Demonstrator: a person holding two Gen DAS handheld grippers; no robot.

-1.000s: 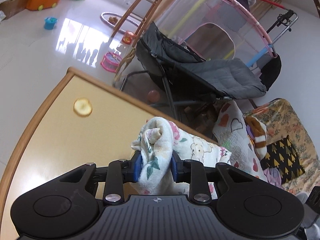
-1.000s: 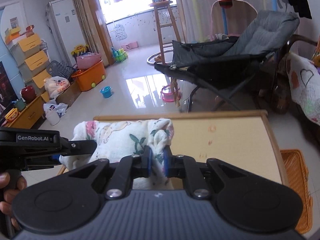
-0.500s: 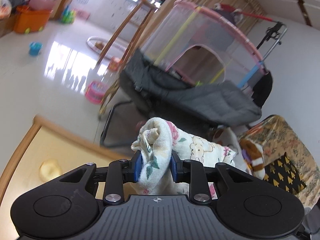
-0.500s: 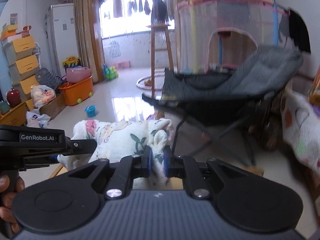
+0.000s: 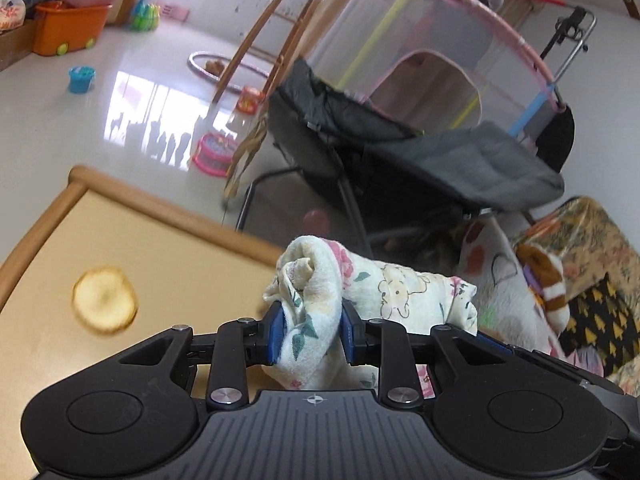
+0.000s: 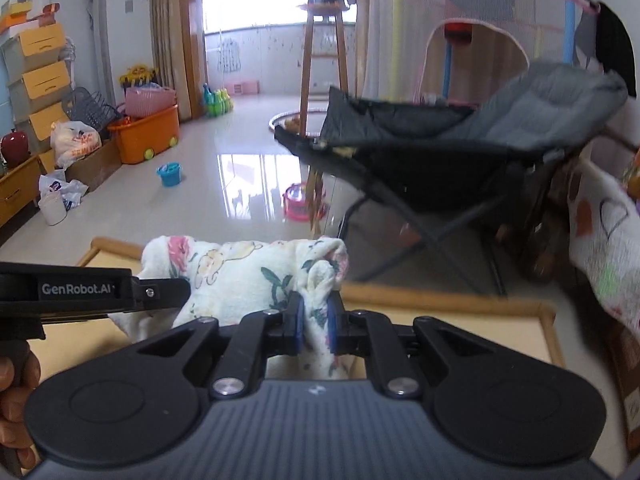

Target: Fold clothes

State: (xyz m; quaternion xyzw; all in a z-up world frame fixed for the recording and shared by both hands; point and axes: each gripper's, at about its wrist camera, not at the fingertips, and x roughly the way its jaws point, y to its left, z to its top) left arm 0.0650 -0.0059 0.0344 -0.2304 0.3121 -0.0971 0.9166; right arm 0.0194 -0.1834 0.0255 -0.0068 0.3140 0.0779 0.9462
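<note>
A cream garment [image 5: 404, 292] printed with flowers and bears is stretched between my two grippers above the far edge of the wooden table [image 5: 160, 248]. My left gripper [image 5: 310, 332] is shut on one bunched corner of it. In the right wrist view the same garment [image 6: 240, 276] spans leftward from my right gripper [image 6: 314, 326], which is shut on the other bunched corner. The left gripper's black body [image 6: 92, 290] shows at that view's left edge, with a hand [image 6: 16, 376] on its handle. The garment's lower part hangs hidden behind the gripper bodies.
A round pale mark [image 5: 105, 300] lies on the table top. Past the table's raised rim [image 6: 448, 300] stand a grey folding chair [image 6: 460, 148], a pink-rimmed mesh play tent [image 5: 440, 52] and a tall wooden stool [image 6: 324, 60]. Toys and an orange bin [image 6: 146, 138] dot the glossy floor.
Both grippers carried the stretched garment out beyond the table's far edge and back above it, ending a little lower; the table top shows again. Both grips held.
</note>
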